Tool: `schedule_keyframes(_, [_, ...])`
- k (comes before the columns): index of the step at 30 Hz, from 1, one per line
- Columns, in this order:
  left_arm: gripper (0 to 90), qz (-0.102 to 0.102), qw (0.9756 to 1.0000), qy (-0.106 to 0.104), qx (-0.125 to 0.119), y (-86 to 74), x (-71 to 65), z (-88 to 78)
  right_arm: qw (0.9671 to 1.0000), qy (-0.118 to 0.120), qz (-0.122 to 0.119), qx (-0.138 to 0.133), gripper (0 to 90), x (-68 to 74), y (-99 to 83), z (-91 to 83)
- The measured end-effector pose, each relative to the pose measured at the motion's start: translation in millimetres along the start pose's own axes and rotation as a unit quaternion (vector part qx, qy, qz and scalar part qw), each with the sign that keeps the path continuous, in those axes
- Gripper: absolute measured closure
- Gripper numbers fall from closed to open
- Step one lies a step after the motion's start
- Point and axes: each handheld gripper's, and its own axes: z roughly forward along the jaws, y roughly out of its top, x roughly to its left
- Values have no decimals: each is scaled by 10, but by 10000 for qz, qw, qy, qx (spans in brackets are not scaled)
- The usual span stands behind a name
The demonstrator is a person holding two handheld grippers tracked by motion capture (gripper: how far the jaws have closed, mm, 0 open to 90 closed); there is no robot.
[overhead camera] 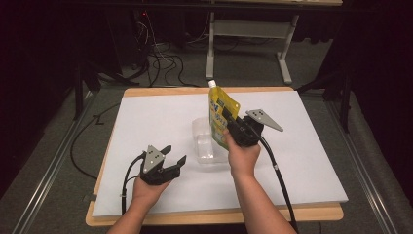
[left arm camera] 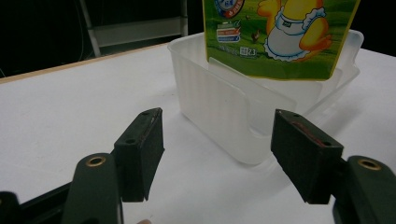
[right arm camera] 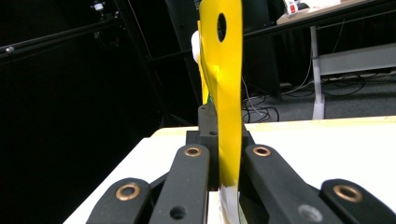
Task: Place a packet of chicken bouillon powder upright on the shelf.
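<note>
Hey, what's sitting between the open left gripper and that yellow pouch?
Left gripper view: the clear plastic container stands between the left gripper and the yellow pouch.

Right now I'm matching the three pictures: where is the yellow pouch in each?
High view: yellow pouch centre, upright, in the right gripper.
Left gripper view: top right, above the clear tray.
Right gripper view: centre, edge-on between closed jaws.
Shared landmark: white table.

Pouch (left arm camera: 280, 35) top cut off by the left gripper view's upper edge. Its foot hidden behind the clear tub (left arm camera: 219, 107) wall; print too small to read.
</note>
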Motion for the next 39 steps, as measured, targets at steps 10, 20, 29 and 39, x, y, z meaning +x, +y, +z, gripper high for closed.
schedule_keyframes(10, [350,14,10000,-6,2,3,-2,-6,9997,-94,-205,20,900,-93,49,-23])
schedule_keyframes(20, [351,-7,10000,-21,-18,1,-16,6,9996,-1,240,-167,900,25,25,-86])
schedule_keyframes(29, [351,17,10000,-34,-6,4,-16,-11,9974,6,695,-184,900,38,-104,-48])
schedule_keyframes(39, [351,27,10000,-34,21,-3,-20,6,9990,77,428,-140,900,-70,-221,-5])
